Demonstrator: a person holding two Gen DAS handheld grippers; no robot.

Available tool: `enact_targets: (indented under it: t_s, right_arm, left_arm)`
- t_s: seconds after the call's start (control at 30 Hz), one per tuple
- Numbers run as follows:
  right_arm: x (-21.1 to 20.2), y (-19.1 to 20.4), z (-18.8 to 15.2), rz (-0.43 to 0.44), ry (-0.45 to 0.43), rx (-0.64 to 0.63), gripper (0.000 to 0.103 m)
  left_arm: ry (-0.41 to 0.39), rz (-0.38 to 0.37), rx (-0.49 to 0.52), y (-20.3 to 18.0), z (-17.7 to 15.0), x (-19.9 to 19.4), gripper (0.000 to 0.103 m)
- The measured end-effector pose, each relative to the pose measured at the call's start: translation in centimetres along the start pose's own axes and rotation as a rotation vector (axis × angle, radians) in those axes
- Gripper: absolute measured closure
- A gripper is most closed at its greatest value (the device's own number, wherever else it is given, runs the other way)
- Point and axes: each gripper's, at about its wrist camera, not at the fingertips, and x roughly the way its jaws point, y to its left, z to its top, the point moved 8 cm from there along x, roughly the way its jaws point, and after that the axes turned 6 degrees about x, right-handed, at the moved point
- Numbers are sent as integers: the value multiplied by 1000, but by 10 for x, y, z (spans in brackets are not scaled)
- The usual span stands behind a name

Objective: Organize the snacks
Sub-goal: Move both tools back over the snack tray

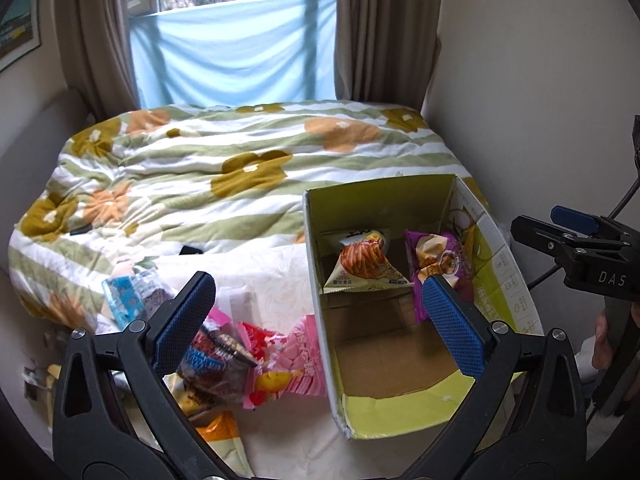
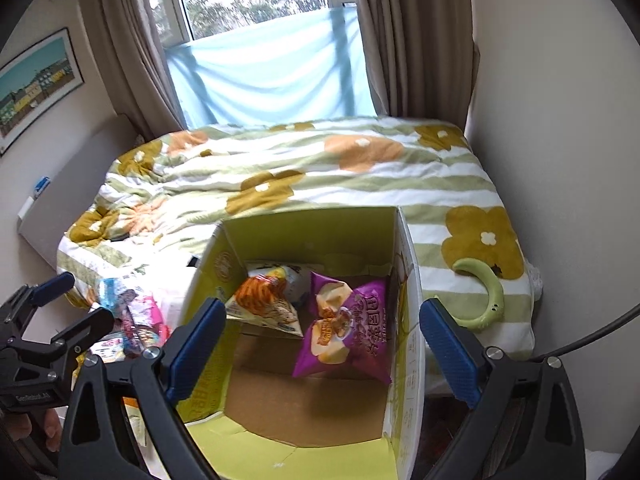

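An open yellow-green cardboard box stands on the bed's near end. Inside at its far side lie an orange-and-white snack bag and a purple chip bag. A pile of loose snack packets lies left of the box. My left gripper is open and empty above the box's left wall; it also shows in the right wrist view. My right gripper is open and empty over the box; it also shows in the left wrist view.
A flowered green-striped quilt covers the bed behind the box. A green curved neck band lies on the quilt right of the box. A wall runs along the bed's right side. Curtains and a window stand at the far end.
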Motion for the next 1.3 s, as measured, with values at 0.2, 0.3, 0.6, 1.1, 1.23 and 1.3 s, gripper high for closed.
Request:
enact_targets:
  t_s: [0.2,0.3,0.6,1.1,1.23,1.3]
  right_arm:
    - [-22,16,-12,51,-49,-21,7]
    - [-30,29,-20,77,-56,-20,7]
    - [-51,86,-53,115,-73,-52,7]
    - [-16,225,-144,162,26,10,6]
    - [7,252,-177,159,84,26,7]
    - [19,264,-193,142,110,40,7]
  left_arm:
    - [-6,51,-21,14,-24,-33,1]
    - [-19,58,-50,27,-37,-48,1]
    - [-45,81,-117,99,-85,-90,1]
    - [71,93,-177,270,-202,-95,1]
    - [123,84,-161,294,-234,-73,1]
    - [148,64,-153,301,-248,-60,1]
